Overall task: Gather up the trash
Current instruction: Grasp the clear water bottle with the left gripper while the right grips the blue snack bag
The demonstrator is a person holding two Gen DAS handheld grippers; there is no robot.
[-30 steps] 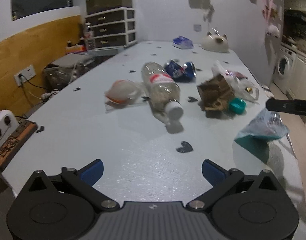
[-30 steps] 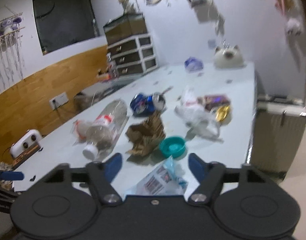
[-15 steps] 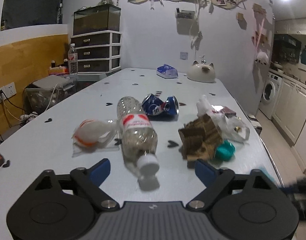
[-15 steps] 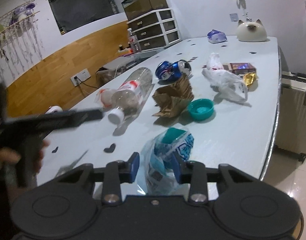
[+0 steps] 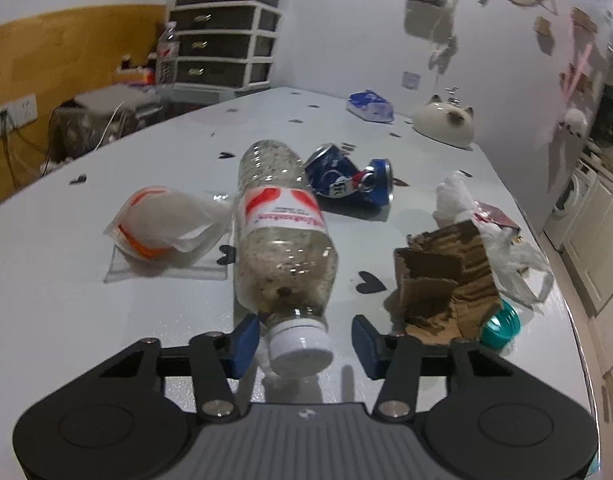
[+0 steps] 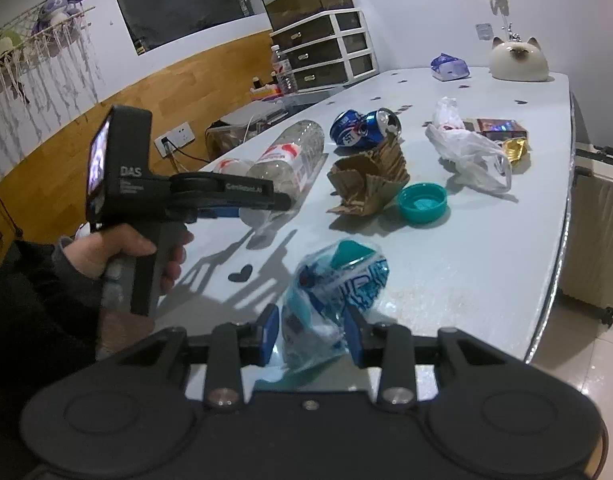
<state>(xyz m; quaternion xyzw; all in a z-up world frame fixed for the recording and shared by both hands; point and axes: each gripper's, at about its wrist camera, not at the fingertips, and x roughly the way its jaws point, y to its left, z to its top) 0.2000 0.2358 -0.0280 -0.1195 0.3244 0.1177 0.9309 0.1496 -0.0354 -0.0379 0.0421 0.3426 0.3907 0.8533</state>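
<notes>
- Left gripper [image 5: 302, 338]: fingers closing, straddling the plastic bottle [image 5: 284, 236] cap, not pressing yet.
- Right gripper [image 6: 310, 334]: fingers clamped on blue-white plastic wrapper [image 6: 332, 300], near counter [image 6: 466, 248] edge, beside bottle.

Pale table [image 5: 66, 280] (heart-dotted), plastic bottle [image 5: 282, 236], crushed can [image 5: 346, 180], torn cardboard [image 5: 442, 280]

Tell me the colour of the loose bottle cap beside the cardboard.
Teal; the cap shows best in the right wrist view.

Right gripper [image 6: 311, 334] pinches blue-white plastic wrapper [image 6: 333, 294] at table [image 6: 486, 248] edge; teal cap [image 6: 422, 203] ahead, left gripper [image 6: 262, 200] forward-left at bottle [image 6: 292, 160]
</notes>
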